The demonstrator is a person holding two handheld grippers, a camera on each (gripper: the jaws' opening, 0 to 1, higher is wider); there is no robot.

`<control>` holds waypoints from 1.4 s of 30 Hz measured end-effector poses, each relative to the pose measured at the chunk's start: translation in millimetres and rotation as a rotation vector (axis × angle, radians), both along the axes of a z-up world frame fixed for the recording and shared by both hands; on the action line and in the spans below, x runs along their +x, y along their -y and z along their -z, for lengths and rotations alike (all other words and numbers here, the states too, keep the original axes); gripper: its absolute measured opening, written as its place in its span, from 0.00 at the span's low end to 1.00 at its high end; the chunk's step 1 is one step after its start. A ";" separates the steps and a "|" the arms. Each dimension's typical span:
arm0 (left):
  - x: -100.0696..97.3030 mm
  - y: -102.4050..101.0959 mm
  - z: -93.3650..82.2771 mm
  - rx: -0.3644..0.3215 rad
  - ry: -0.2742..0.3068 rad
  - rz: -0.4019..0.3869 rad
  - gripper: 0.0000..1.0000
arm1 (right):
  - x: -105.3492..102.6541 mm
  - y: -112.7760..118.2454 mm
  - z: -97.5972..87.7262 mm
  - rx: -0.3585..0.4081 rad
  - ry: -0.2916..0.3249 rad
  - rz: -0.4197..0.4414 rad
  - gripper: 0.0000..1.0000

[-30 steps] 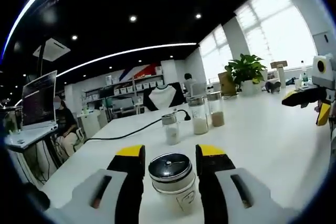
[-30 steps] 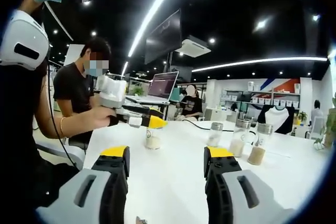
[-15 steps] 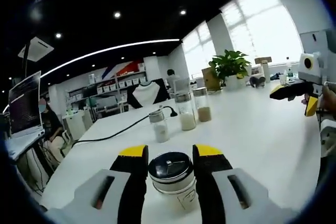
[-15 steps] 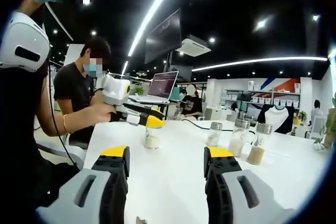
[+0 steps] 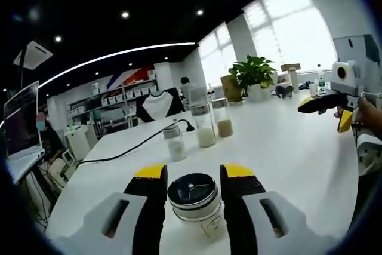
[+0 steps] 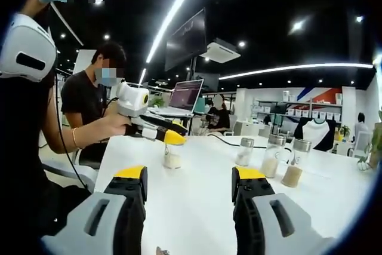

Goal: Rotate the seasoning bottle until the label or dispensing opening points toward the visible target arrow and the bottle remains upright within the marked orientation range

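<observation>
A glass seasoning bottle with a round metal lid and pale powder stands upright on the white table. My left gripper is shut on it, its yellow-tipped jaws pressed against both sides of the lid. In the right gripper view the same bottle sits under the left gripper, held by a person's hand. My right gripper hangs open over bare table with nothing between its jaws. It also shows at the right of the left gripper view, the right gripper off to the bottle's side.
Three more jars stand further back, beside a black cable. A potted plant sits at the far end. A laptop and a seated person are at the table's left side.
The left gripper view has swung rightward, with the jars and plant sliding left in it, while the bottle stays between the jaws. The right gripper view is almost still.
</observation>
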State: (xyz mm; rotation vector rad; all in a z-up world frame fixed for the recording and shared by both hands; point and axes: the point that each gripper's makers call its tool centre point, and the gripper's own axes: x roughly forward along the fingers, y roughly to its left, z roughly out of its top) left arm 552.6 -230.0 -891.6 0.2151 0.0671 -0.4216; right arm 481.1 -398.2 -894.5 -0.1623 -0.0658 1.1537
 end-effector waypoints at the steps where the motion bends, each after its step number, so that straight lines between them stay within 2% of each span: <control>1: -0.4 1.0 -2.9 -0.002 0.007 -0.002 0.39 | 0.2 0.0 0.1 0.000 0.000 0.001 0.56; 9: 2.3 14.9 -37.2 -0.033 0.084 -0.026 0.49 | 4.7 2.7 -1.8 -0.003 0.001 0.029 0.56; 14: 6.4 28.2 -43.4 -0.035 0.094 -0.008 0.53 | 5.1 3.3 -5.5 0.018 -0.003 0.034 0.58; 18: 11.3 40.0 -49.4 -0.054 0.110 -0.006 0.57 | 11.2 9.1 -5.5 0.003 0.011 0.093 0.62; 20: 14.5 43.8 -53.0 -0.075 0.123 -0.013 0.60 | 12.8 11.3 -6.8 0.024 -0.002 0.110 0.62; 23: 19.8 48.5 -55.1 -0.087 0.124 -0.017 0.62 | 16.9 16.2 -8.0 0.048 -0.017 0.142 0.64; 27: 32.6 52.2 -55.9 -0.101 0.111 -0.012 0.64 | 23.9 23.7 -3.7 0.048 -0.046 0.186 0.71; 30: 38.4 54.2 -55.4 -0.112 0.109 -0.018 0.64 | 24.9 26.8 -2.6 0.058 -0.056 0.194 0.71; 34: 50.9 55.5 -53.2 -0.130 0.080 -0.034 0.67 | 25.2 29.7 -3.7 0.062 -0.057 0.201 0.70; 38: 63.3 56.0 -56.6 -0.109 0.092 -0.060 0.69 | 27.0 34.7 -7.6 0.075 -0.052 0.221 0.70; 42: 73.8 57.2 -59.3 -0.129 0.099 -0.073 0.69 | 32.4 40.3 -6.6 0.058 -0.044 0.262 0.73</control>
